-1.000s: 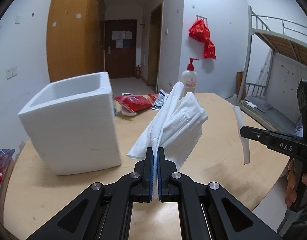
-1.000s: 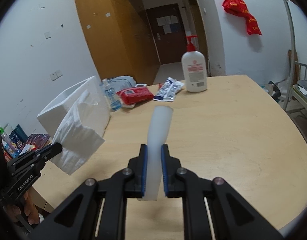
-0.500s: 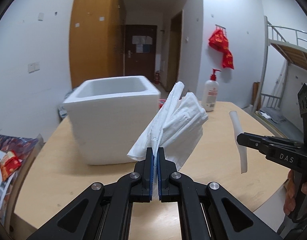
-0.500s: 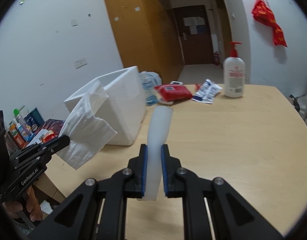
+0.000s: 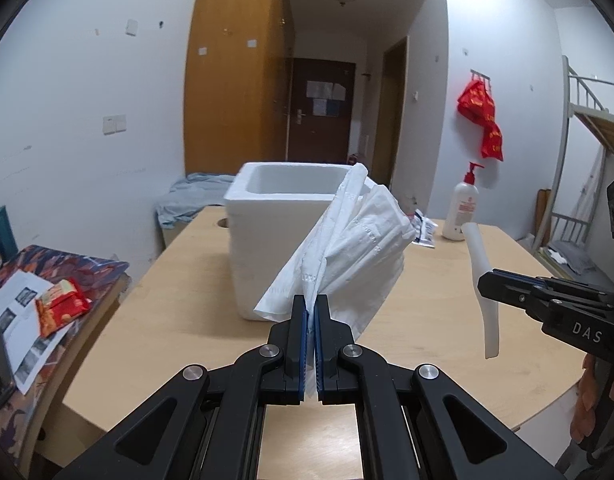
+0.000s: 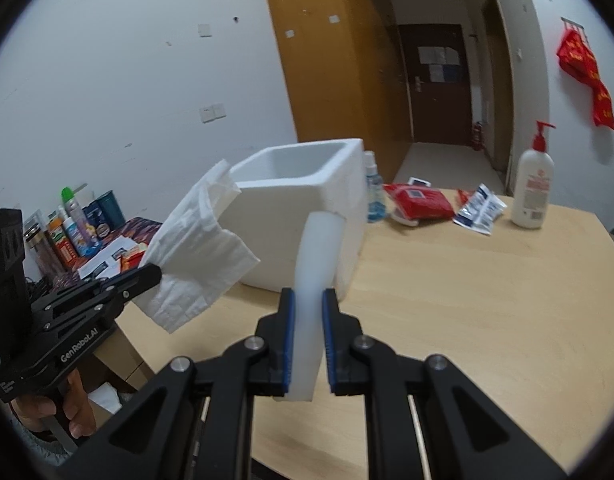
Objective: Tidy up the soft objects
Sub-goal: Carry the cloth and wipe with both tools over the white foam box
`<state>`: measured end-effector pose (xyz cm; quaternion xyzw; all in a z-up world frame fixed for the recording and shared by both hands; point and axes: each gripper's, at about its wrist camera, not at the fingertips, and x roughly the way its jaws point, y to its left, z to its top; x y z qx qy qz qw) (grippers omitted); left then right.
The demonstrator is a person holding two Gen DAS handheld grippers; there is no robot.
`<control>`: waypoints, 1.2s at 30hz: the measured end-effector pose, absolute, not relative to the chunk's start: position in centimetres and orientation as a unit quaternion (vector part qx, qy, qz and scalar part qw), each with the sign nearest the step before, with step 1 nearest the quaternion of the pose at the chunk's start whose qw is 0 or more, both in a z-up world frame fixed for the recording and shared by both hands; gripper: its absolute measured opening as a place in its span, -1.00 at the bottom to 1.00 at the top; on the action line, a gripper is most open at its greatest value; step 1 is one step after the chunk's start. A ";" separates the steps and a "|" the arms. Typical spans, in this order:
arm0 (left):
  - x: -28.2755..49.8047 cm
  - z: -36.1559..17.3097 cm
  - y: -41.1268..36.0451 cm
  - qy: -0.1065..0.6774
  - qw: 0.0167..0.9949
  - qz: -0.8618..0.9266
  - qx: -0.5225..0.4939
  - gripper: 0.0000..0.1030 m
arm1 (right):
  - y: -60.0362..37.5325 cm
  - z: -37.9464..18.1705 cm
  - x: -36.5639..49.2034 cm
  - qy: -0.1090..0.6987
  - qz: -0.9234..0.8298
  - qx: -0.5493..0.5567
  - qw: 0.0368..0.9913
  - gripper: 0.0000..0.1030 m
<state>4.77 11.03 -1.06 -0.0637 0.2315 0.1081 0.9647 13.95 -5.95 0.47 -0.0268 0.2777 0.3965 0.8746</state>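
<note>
Tissue [image 5: 347,256], white and crumpled, fans up out of the left tongs [image 5: 311,312] in the left wrist view, pinched at its lower corner between pads pressed tight together and held in the air above the bench [image 5: 187,300]. Straight behind it stands the white foam box [image 5: 267,248], open at the top, resting on the bench. This view alone shows a bunk bed frame [image 5: 587,120] at the right edge and a blue cloth [image 5: 191,196] heaped behind the bench by the wall; it also catches the right tongs [image 5: 487,284] from the side, clamped on a white foam strip [image 5: 481,280] that sticks out above and below them. From the right wrist view the right tongs [image 6: 307,312] grip that foam strip [image 6: 317,272] between the blue pads, the strip rising upward with its top overlapping the near corner of the foam box [image 6: 307,216]. Only here do a small spray bottle [image 6: 373,196], a red pack [image 6: 419,200] and a row of bottles [image 6: 79,224] on a side shelf show. The left tongs [image 6: 153,274] reach in from the left with the tissue [image 6: 203,252] held just beside the box, clear of the bench [image 6: 467,300]. A pump bottle [image 6: 533,188] stands on the far right of the bench.
</note>
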 end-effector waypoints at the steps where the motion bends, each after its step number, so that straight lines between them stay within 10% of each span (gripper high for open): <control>1: 4.5 -1.0 11.3 0.230 0.965 0.111 -0.065 -0.94 | -5.7 0.5 13.9 0.277 0.400 -0.028 0.873 -0.69; 36: 3.6 3.9 12.5 0.174 0.973 0.144 -0.048 -0.94 | -3.9 5.4 13.7 0.213 0.421 -0.037 0.881 -0.69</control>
